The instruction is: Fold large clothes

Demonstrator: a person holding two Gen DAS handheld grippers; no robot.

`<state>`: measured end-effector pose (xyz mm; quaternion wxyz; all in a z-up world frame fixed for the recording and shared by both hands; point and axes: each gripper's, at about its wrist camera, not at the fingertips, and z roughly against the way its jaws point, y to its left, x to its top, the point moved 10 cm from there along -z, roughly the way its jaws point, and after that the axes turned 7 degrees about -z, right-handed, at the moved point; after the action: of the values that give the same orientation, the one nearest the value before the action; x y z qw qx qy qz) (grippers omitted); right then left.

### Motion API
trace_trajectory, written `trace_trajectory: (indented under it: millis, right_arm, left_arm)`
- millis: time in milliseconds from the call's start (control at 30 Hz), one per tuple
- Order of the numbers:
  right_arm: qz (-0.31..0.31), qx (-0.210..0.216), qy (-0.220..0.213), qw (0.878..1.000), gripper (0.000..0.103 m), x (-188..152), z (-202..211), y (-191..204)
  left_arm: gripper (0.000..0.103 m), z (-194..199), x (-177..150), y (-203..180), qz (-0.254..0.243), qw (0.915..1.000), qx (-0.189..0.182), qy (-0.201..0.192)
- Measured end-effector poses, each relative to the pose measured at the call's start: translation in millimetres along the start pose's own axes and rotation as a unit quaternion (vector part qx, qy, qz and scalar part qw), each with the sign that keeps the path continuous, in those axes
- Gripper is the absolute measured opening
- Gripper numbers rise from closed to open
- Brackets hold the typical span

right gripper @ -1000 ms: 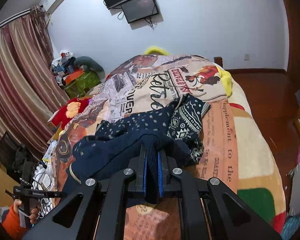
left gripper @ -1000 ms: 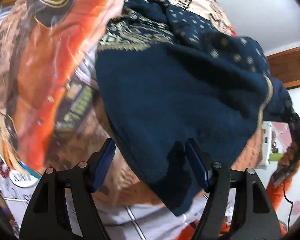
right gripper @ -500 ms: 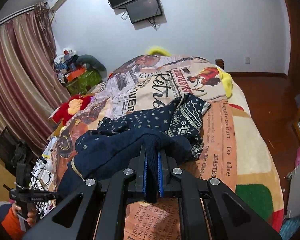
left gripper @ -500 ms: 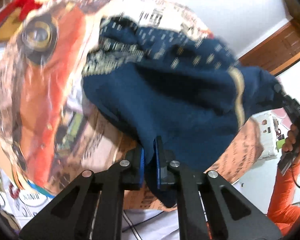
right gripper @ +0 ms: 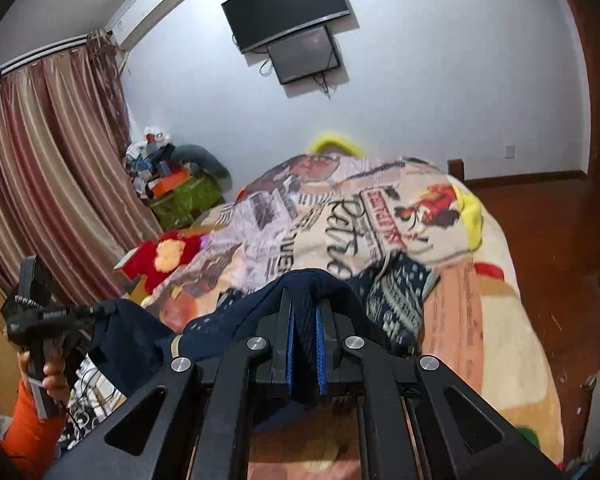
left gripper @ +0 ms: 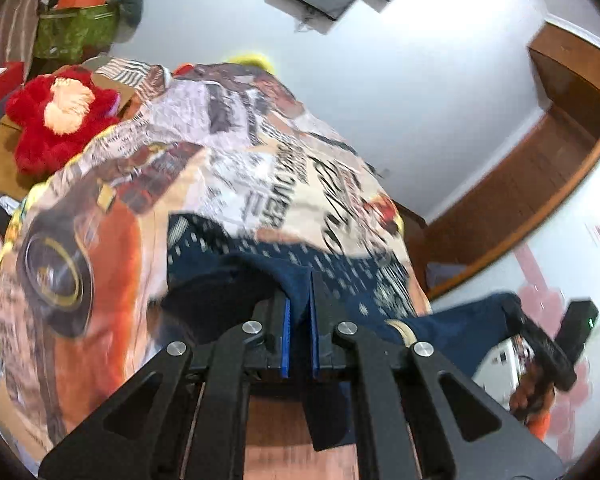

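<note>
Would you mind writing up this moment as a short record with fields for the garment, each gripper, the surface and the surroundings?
garment: navy sweater, partly lifted, patterned part lying on the bed
left gripper: shut on the sweater's fabric
right gripper: shut on the sweater's fabric
surface: bed with printed blanket
surroundings: red plush toy beside the bed, wall TV, striped curtain
fold state: not folded yet

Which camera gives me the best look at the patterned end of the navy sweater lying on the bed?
The right wrist view: the sweater shows its patterned band spread on the blanket, fairly sharp. The left wrist view shows only blurred dotted fabric behind the left gripper. Both grippers, including the right gripper, are clamped on it.
</note>
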<state>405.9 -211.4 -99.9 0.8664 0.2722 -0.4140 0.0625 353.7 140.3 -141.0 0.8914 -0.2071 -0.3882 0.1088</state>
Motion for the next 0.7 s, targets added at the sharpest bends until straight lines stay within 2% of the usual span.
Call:
trace_trajectory:
  millis: [100, 233, 467, 567, 700]
  right_arm:
    - [-0.006, -0.017, 0.006, 1.000, 0.006, 15.2, -30.5, -13.2]
    - [-0.019, -0.050, 0.029, 0.998, 0.006, 26.6, -88.4, -41.9]
    - [-0.057, -0.085, 0.112, 0.988, 0.006, 4.3, -195.4, -94.3]
    - [-0.067, -0.095, 0.143, 0.983, 0.007, -10.5, -228.6, -114.3]
    - [-0.083, -0.083, 0.163, 0.980, 0.007, -18.6, -244.6, -125.7]
  left_arm:
    - [0.006, -37.6, 23.8, 21.9, 0.016, 0.9995, 0.027, 0.001]
    - [0.006, -92.0, 35.4, 62.4, 0.045, 0.9963, 0.070, 0.020]
    - [0.006, -181.2, 2.5, 136.1, 0.075, 0.9820, 0.145, 0.095]
    - [0.007, -197.1, -11.4, 148.9, 0.073, 0.9789, 0.154, 0.113]
    - [0.008, -207.4, -24.6, 152.0, 0.049, 0.9776, 0.154, 0.134]
